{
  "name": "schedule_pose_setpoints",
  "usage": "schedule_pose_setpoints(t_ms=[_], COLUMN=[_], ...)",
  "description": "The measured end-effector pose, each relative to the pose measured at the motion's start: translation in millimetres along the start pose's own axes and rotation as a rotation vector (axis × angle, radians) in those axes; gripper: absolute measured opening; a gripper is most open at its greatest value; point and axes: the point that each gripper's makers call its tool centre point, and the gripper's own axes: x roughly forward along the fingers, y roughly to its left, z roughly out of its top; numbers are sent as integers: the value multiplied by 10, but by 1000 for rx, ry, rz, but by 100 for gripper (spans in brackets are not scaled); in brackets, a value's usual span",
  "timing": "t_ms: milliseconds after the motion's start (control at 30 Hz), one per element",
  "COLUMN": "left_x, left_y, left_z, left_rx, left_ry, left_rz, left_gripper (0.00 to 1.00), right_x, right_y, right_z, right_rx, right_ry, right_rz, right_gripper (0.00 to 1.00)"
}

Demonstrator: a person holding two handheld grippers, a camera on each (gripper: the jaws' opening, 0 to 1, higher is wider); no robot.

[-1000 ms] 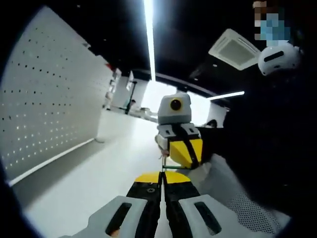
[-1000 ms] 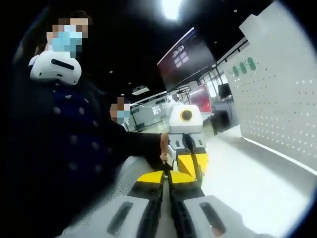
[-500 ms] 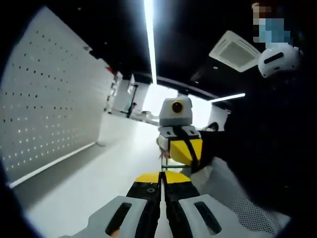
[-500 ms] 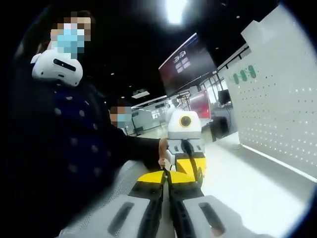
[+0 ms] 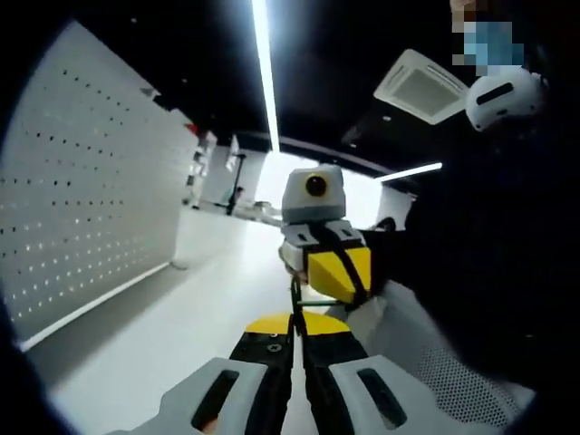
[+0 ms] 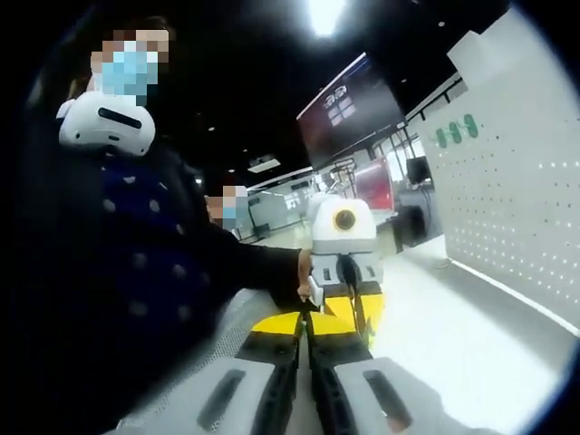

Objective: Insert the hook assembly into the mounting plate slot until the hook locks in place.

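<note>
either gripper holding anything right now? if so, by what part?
Cannot tell for sure. Left gripper and right gripper both have jaws closed, tips meeting; a thin dark piece shows between the tips, too small to identify.

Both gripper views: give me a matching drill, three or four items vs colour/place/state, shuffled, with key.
Items:
1. pegboard
2. left gripper
3. dark wall screen
4. ceiling light strip

Descriptions:
A. jaws together, yellow tips
B. white panel dotted with holes
C. bright line overhead in the left gripper view
D. hangs above and behind the left gripper in the right gripper view

Pairs: 1-B, 2-A, 3-D, 4-C
</note>
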Motion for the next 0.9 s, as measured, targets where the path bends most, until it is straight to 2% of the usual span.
schedule_pose_setpoints(t_ms=[367, 533, 667, 900], left_x=[11, -25, -67, -89], left_y=[-20, 22, 78, 122], left_z=[-45, -9, 42, 91], left_rx=[-5, -13, -19, -28], left_ry=[18, -2, -30, -56], left_rz=[-13, 4, 26, 43], left_gripper=[5, 4, 3, 3], right_x=[26, 8, -21, -66], right_y=[32, -11, -54, -94], right_z=[22, 63, 168, 223], right_rx=[-12, -11, -14, -27], right_ry=[10, -12, -67, -94], right_rz=[8, -16, -42, -69], right_gripper=[0, 1, 4, 7])
